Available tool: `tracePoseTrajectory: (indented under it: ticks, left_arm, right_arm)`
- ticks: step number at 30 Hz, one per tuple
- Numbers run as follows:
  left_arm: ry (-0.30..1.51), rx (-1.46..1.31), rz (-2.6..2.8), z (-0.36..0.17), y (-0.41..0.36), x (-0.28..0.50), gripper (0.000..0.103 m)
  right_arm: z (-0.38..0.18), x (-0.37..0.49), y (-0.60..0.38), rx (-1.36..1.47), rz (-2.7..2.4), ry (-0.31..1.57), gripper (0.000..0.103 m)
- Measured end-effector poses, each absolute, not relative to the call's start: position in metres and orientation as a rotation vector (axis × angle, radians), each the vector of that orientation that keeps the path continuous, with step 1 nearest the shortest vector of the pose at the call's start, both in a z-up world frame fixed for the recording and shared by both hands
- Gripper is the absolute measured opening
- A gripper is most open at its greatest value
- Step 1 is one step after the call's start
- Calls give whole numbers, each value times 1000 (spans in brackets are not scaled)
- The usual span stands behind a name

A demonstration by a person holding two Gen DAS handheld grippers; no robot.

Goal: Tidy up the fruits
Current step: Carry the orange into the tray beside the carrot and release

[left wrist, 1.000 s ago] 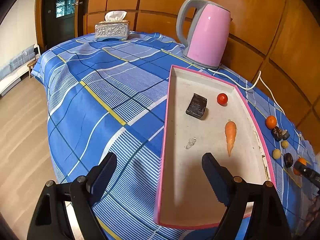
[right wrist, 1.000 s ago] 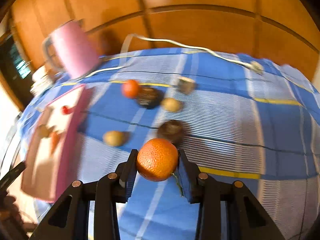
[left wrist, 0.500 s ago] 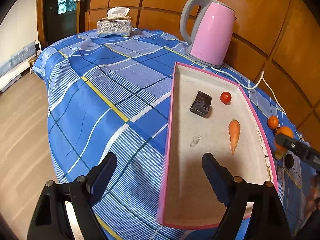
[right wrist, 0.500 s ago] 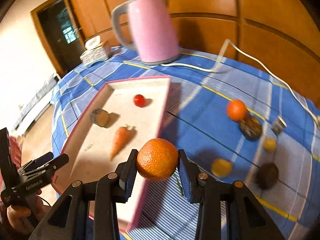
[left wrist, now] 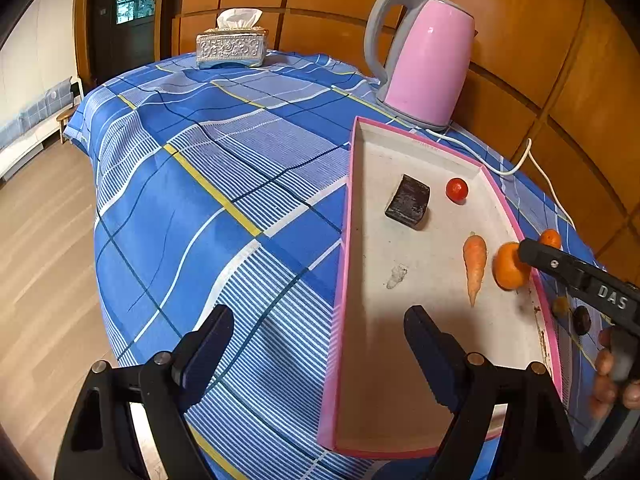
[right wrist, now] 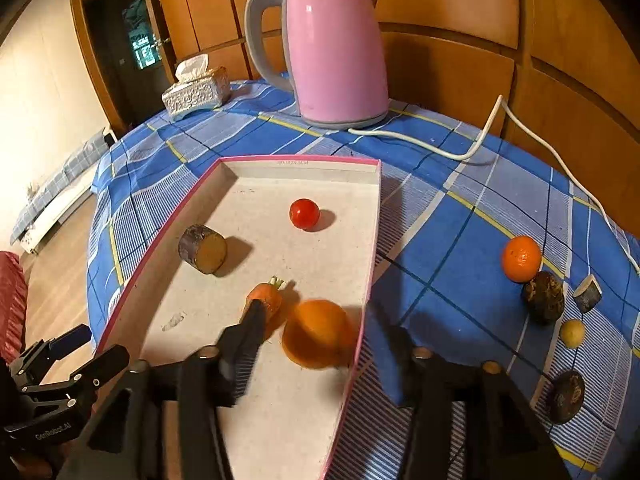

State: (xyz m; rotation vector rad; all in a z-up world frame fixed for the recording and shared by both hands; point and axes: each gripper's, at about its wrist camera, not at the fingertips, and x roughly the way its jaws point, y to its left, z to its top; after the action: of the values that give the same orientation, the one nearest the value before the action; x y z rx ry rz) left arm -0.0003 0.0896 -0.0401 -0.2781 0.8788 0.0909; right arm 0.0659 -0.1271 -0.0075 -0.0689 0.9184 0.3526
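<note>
A pink-rimmed tray (left wrist: pixel 348 216) (right wrist: pixel 372 216) lies on the blue checked tablecloth. In it are a carrot (left wrist: pixel 475 264) (right wrist: pixel 266 300), a cherry tomato (left wrist: pixel 457 190) (right wrist: pixel 304 213) and a dark cut chunk (left wrist: pixel 408 200) (right wrist: pixel 203 249). An orange (right wrist: pixel 320 332) (left wrist: pixel 508 266) sits in the tray by its right rim, blurred. My right gripper (right wrist: pixel 320 344) is open around it, fingers apart. My left gripper (left wrist: pixel 320 340) is open and empty above the tray's near left rim. On the cloth right of the tray lie a second orange (right wrist: pixel 521 259), dark fruits (right wrist: pixel 544 297) and a small yellow fruit (right wrist: pixel 572 334).
A pink kettle (left wrist: pixel 424 72) (right wrist: pixel 332 52) stands behind the tray, its white cord (right wrist: pixel 500 120) running right. A tissue box (left wrist: pixel 232 44) sits at the far edge. Wooden wall panels stand behind. The table drops to the floor at left.
My right gripper carried the orange from the cloth over the tray's right rim, lowered it and opened. The orange now rests in the tray beside the carrot. The left gripper barely moved.
</note>
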Motion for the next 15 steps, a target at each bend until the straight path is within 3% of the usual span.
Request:
tracePoseTrajectory:
  ticks: [15]
  left_arm:
    - [866, -266, 85, -34, 85, -3, 88]
  right_arm:
    - [5, 19, -191, -35, 175, 860, 57]
